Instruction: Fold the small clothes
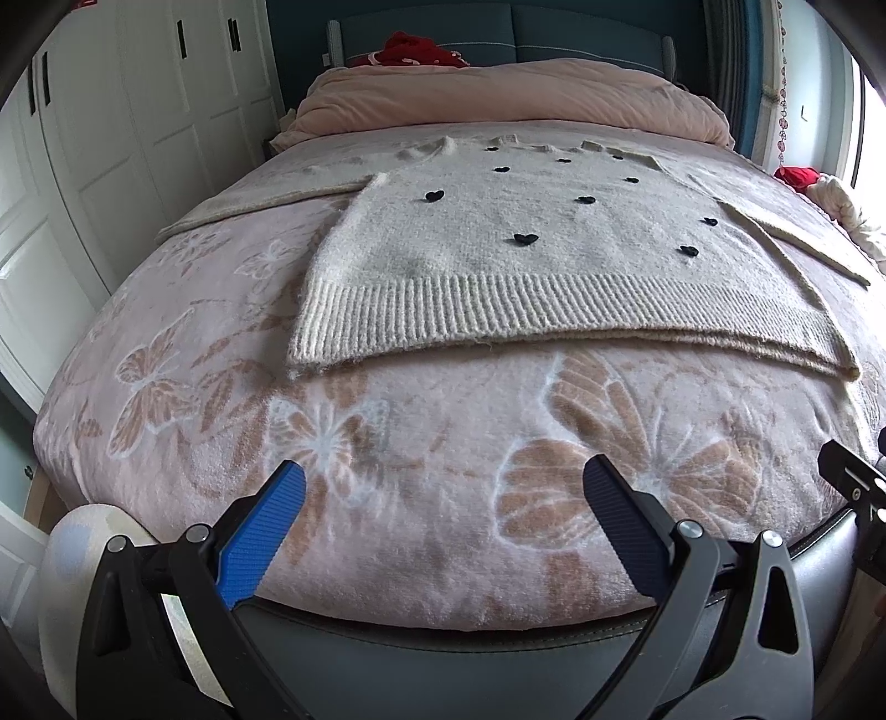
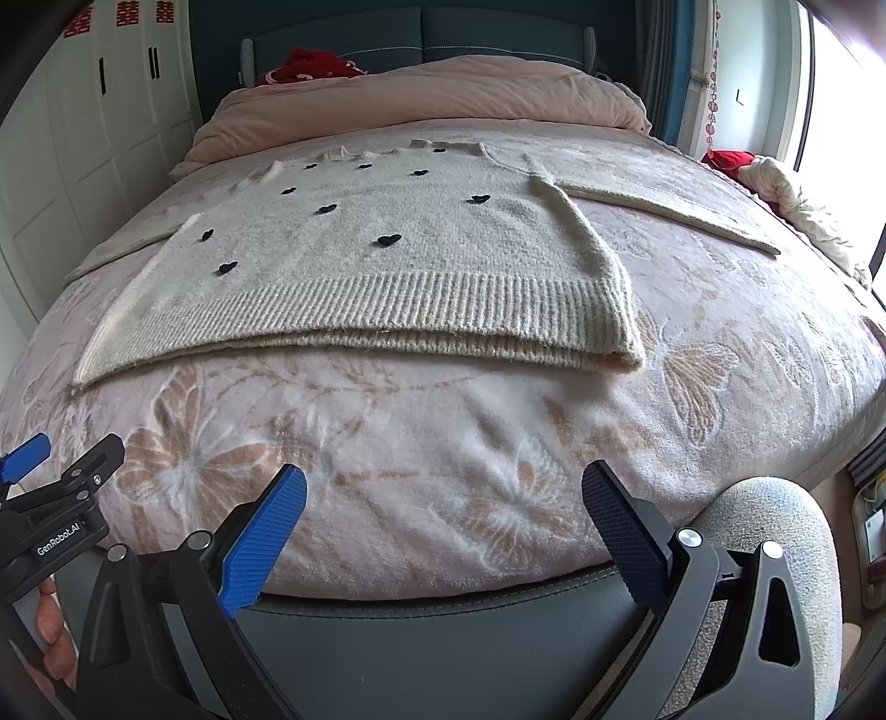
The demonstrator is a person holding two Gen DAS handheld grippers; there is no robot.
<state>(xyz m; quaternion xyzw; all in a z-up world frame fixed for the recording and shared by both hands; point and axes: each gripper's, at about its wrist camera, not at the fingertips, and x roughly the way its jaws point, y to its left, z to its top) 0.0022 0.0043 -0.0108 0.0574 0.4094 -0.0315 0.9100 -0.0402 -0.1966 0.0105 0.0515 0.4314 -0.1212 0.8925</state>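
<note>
A cream knitted sweater [image 1: 498, 243] with small black hearts lies flat on the bed, ribbed hem toward me, both sleeves spread out to the sides. It also shows in the right wrist view [image 2: 387, 260]. My left gripper [image 1: 443, 487] is open and empty, hovering over the foot of the bed, well short of the hem. My right gripper [image 2: 443, 487] is open and empty too, at the same distance from the hem. The left gripper [image 2: 50, 498] shows at the left edge of the right wrist view.
The bed has a pink butterfly-pattern blanket [image 1: 387, 454] and a grey padded footboard [image 1: 443, 648]. A rolled pink duvet [image 1: 509, 99] lies at the far end with red cloth [image 1: 415, 50] behind it. White wardrobe doors [image 1: 111, 138] stand left. Crumpled clothes [image 2: 775, 188] lie at the right edge.
</note>
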